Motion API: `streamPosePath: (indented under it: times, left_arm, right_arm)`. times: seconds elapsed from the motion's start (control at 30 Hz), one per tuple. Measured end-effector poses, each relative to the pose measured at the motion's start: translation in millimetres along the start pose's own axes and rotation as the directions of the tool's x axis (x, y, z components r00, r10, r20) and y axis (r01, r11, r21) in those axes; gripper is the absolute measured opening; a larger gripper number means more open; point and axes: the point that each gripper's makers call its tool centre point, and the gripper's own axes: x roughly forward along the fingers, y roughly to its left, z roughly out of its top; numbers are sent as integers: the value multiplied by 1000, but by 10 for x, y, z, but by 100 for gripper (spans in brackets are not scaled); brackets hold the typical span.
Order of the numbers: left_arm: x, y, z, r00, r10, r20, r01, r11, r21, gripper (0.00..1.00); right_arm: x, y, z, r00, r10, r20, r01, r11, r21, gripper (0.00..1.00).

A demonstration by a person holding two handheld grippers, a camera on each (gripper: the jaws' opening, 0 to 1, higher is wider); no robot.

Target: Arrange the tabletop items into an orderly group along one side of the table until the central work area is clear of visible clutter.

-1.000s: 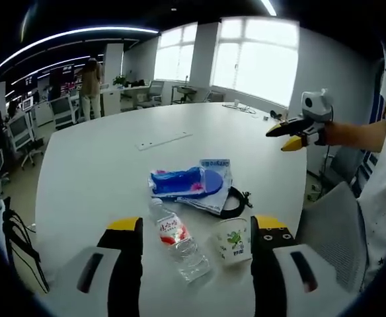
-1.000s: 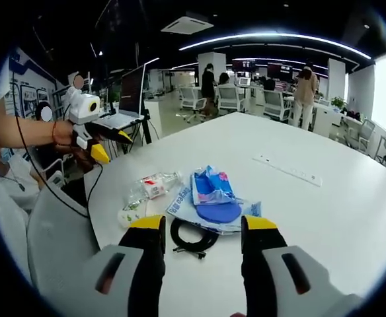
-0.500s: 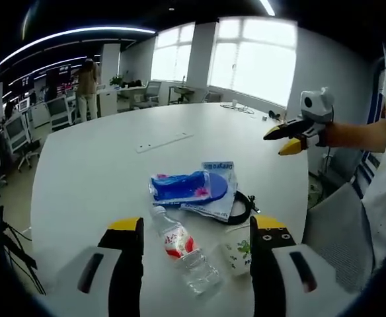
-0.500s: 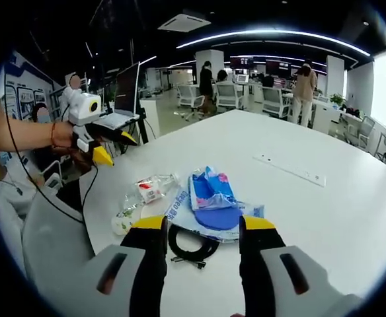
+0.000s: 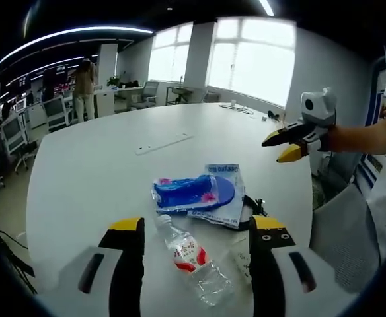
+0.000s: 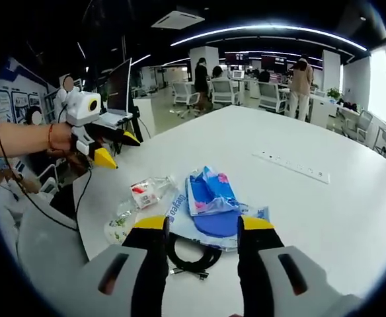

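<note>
- The left gripper hangs over the white worktop with its jaws spread wide, gripping and touching nothing.
- A clear water bottle lies on its side between its jaws, and a paper cup sits by the right jaw (partly hidden).
- The right gripper is likewise wide apart and empty, above a black cable coil.
- Just ahead of both lies a blue packet on a plastic bag.
</note>
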Motion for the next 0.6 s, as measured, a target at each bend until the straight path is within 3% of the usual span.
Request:
streamPosePath:
  times: [0.6]
  left_arm:
    - [295,179,37,1000,-23,6,23,1000,-7,63]
  right_arm:
    - [328,-58,-76,998,-44,-50,46,998,38,39]
